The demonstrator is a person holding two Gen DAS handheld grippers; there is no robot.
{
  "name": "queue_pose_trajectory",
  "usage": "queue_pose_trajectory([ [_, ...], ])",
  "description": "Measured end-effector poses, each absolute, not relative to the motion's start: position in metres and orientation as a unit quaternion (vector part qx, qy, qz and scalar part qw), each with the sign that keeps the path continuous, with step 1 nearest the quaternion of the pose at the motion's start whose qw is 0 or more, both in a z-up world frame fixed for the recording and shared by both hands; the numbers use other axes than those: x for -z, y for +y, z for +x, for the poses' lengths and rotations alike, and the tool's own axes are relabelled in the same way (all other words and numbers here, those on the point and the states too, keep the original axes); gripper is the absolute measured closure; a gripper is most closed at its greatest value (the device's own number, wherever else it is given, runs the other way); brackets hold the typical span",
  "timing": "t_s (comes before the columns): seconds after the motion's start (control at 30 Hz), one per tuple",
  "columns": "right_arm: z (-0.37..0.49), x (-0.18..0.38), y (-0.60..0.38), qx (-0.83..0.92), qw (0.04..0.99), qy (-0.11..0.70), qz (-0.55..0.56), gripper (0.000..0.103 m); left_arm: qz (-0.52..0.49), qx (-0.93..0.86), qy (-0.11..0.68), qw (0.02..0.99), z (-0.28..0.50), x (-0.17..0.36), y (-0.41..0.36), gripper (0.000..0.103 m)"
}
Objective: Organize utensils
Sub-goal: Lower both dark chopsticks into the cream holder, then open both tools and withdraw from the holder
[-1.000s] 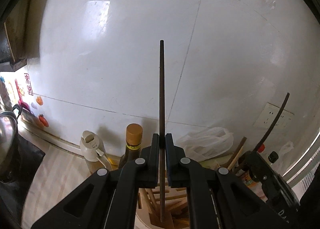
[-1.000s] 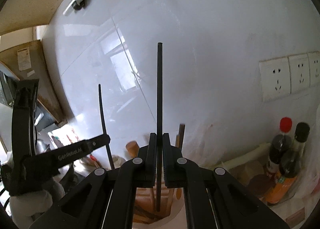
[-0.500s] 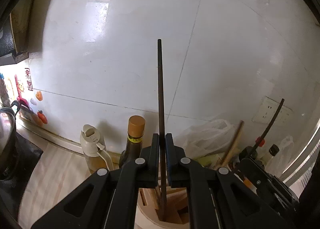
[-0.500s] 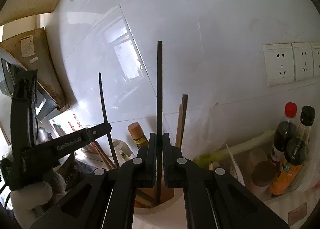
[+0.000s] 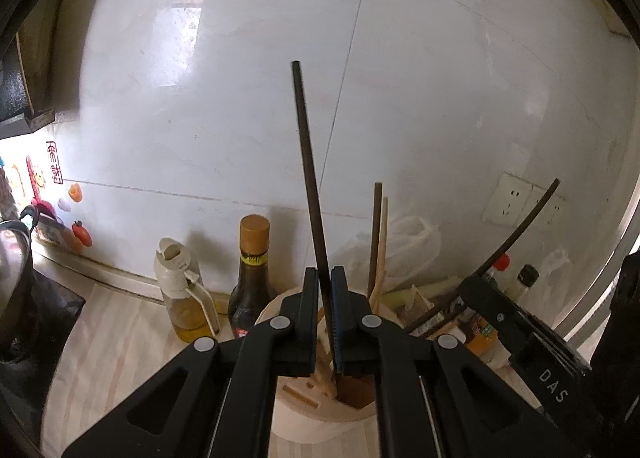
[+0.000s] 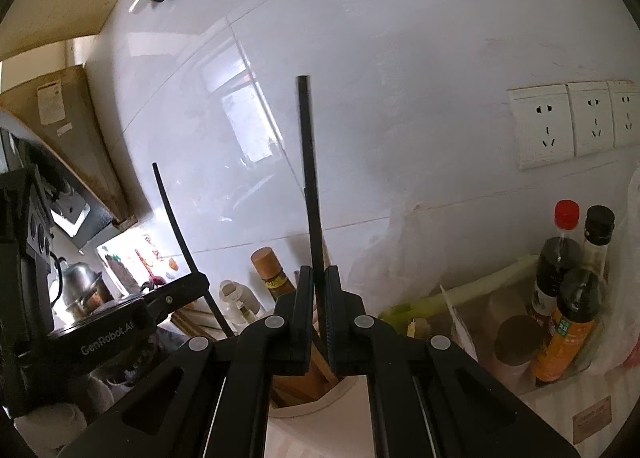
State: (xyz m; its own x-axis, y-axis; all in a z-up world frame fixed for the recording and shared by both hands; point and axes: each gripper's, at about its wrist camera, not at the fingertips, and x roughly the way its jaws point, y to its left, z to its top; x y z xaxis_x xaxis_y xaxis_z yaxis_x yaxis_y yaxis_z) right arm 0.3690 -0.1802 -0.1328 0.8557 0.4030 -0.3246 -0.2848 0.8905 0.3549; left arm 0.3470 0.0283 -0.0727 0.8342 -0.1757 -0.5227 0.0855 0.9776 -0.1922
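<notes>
The step in hand is loading chopsticks into the round pale wooden utensil holder (image 5: 308, 418) on the counter — each gripper carries one. The left gripper (image 5: 325, 286) is pressed together on a long dark chopstick (image 5: 310, 177), which stands nearly upright with its lower end down in the holder's open compartment. Other wooden chopsticks (image 5: 378, 242) already stand in the holder, just behind. The right gripper (image 6: 319, 290) likewise pinches a second dark chopstick (image 6: 310, 177), upright directly above the holder (image 6: 304, 406), its lower end hidden behind the jaws. Judging from this, the next move calls for easing the left jaws apart so the stick drops into the holder — then lowering the right one.
</notes>
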Motion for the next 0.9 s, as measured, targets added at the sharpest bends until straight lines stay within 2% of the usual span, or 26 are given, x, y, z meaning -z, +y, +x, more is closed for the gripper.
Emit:
queue_pose_trajectory([
  [0.53, 0.374, 0.126, -0.183, -0.182, 0.954, 0.196, 0.134, 0.097, -0.084, 0.056, 0.248, 0.963, 0.371, 0.056, 0.027, 0.100],
  [0.77, 0.376, 0.130, -0.183, -0.187, 0.951, 0.213, 0.126, 0.097, -0.062, 0.073, 0.276, 0.956, 0.374, 0.073, 0.013, 0.100],
  [0.9, 0.378, 0.130, -0.184, -0.203, 0.943, 0.236, 0.121, 0.097, -0.067, 0.077, 0.297, 0.949, 0.367, 0.073, 0.014, 0.095],
])
